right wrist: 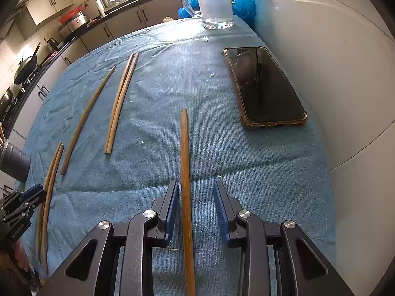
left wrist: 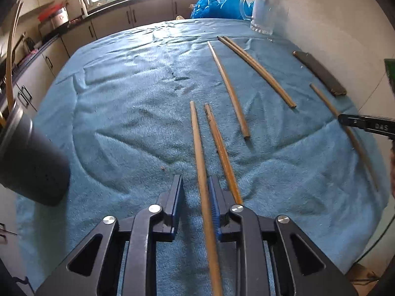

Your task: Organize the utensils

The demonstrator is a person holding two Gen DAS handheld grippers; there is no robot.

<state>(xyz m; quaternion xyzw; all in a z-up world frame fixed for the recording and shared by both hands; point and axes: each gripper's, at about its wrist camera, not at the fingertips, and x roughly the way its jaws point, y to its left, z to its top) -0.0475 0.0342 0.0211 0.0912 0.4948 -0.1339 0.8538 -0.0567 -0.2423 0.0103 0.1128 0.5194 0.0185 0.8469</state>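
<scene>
Several wooden chopsticks lie on a blue towel point(left wrist: 123, 103). My left gripper point(left wrist: 196, 185) is open with one chopstick point(left wrist: 201, 172) lying between its fingers; a second chopstick point(left wrist: 221, 150) lies just right of the right finger. My right gripper point(right wrist: 196, 190) is open around another chopstick point(right wrist: 184, 162) lying on the towel point(right wrist: 222, 160). A single chopstick point(left wrist: 228, 86) and a pair point(left wrist: 256, 69) lie further off. A dark grey holder point(left wrist: 27, 157) with sticks in it is at the left edge; it also shows in the right wrist view point(right wrist: 13, 157).
A black phone point(right wrist: 264, 88) lies on the towel near the white wall. A glass mug point(right wrist: 214, 2) stands at the far end beside a blue plastic bag point(left wrist: 217, 5). Kitchen cabinets and counter run behind and to the left.
</scene>
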